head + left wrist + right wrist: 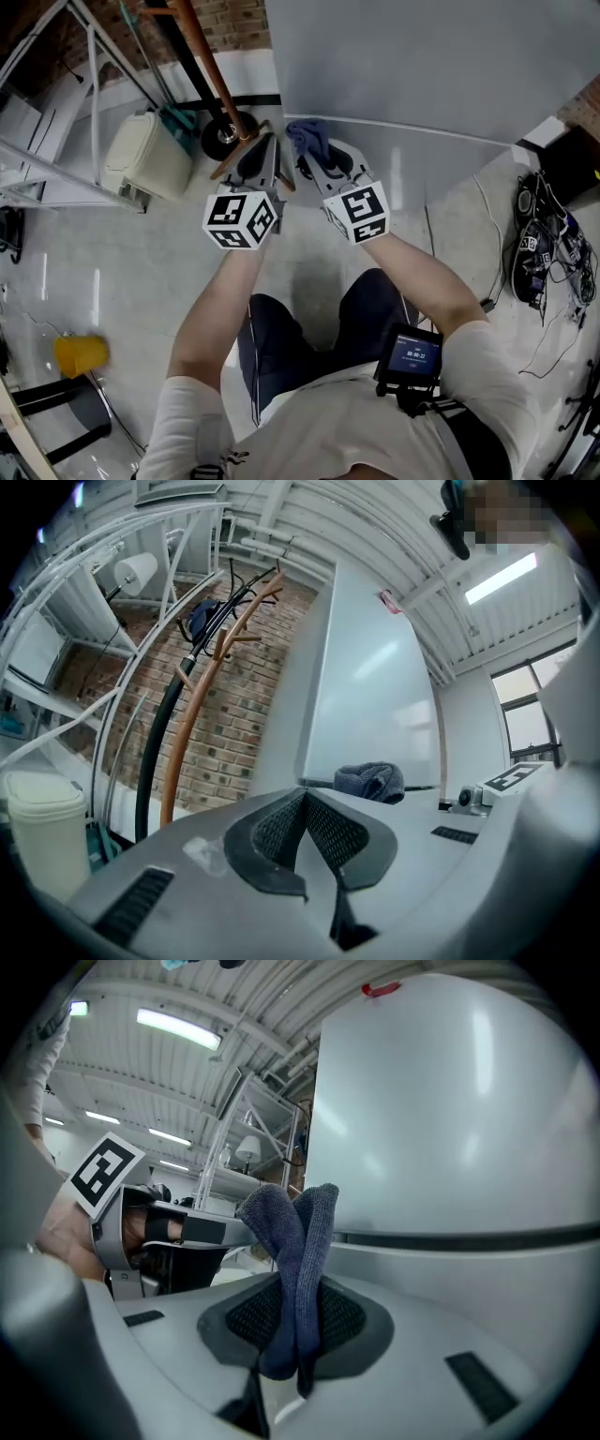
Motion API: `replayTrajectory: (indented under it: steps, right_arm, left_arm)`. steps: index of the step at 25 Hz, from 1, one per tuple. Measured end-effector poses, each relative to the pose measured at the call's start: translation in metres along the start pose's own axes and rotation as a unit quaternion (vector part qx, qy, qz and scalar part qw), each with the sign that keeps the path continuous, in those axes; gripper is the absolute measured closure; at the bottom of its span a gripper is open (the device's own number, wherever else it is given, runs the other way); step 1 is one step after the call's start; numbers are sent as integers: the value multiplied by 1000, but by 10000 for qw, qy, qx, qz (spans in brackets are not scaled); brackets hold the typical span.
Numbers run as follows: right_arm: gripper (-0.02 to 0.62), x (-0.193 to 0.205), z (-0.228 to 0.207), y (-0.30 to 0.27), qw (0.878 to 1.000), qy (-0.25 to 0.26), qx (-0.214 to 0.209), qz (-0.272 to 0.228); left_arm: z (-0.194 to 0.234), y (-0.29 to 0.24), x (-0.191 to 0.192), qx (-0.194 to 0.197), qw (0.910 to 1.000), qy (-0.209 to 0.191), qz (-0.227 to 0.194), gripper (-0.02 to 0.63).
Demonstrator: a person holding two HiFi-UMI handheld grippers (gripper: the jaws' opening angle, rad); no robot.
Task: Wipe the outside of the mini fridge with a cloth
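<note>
The mini fridge (pixel 412 66) is a pale grey box filling the upper right of the head view; its door (pixel 450 1110) looms close in the right gripper view. My right gripper (pixel 317 157) is shut on a blue-grey cloth (pixel 308 137), which bunches up between the jaws (pixel 298 1241) and sits right at the fridge's front near its dark seam (pixel 469 1238). My left gripper (pixel 263 159) hangs just left of it, shut with nothing between its pads (pixel 305 829). From the left gripper view the cloth (pixel 370 781) shows against the fridge (pixel 370 686).
A wooden coat stand (pixel 211 66) with a black hose leans by the brick wall left of the fridge. A cream bin (pixel 145 155) stands on the floor at left, a yellow cup (pixel 81 355) lower left. Cables and gear (pixel 544 253) lie at the right. White metal racks (pixel 56 103) fill the left.
</note>
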State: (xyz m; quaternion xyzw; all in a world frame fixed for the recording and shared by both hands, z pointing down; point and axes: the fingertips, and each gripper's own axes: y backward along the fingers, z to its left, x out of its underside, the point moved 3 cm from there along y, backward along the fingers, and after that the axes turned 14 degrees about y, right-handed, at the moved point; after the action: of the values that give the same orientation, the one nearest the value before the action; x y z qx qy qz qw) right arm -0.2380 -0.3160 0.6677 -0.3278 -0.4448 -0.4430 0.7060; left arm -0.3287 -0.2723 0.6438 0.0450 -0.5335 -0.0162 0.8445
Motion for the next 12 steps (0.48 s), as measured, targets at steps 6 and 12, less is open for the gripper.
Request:
replayTrajectory:
  steps: [6,12]
  right_arm:
    - [511,30,15,-12,9987,292,295,-303]
    - [511,34,11,-19,9974,341,579,-254]
  left_arm:
    - [22,11,27,177,9989,-240,-370,603]
    - [20,21,35,262,9982,-287,-446,603]
